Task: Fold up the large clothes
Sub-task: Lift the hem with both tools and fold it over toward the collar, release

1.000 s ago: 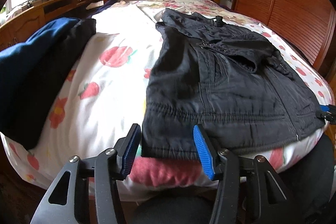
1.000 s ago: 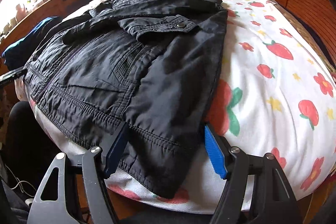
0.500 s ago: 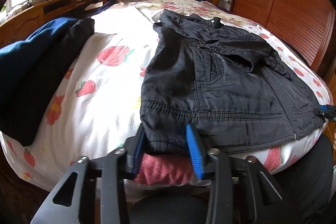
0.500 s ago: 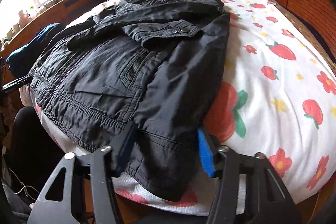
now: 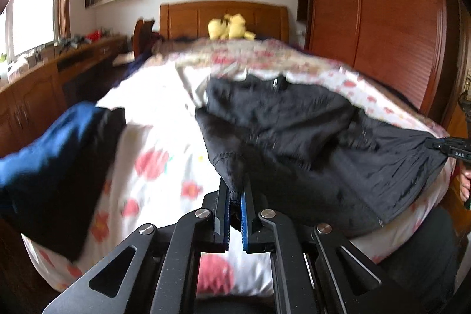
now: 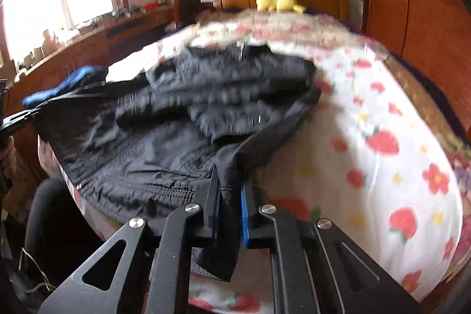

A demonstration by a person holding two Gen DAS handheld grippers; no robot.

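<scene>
A black jacket [image 5: 309, 143] lies on the strawberry-print bed [image 5: 159, 137], its collar toward the headboard. My left gripper [image 5: 234, 196] is shut on the jacket's near left hem corner and holds it raised off the bed. My right gripper [image 6: 230, 196] is shut on the jacket's [image 6: 191, 119] near right hem corner, also raised. The hem hangs stretched between the two grippers. Each gripper also shows at the far edge of the other's view, the right one [image 5: 450, 147] and the left one [image 6: 17, 119].
A pile of blue and black clothes [image 5: 56, 155] lies on the bed's left side. A yellow plush toy [image 5: 228, 27] sits by the wooden headboard. A wooden wardrobe [image 5: 382, 19] stands to the right, a wooden desk [image 5: 44, 87] to the left.
Both grippers closed on the jacket's hem corners and lifted them off the bed. The hem now hangs taut between them, and the views have risen.
</scene>
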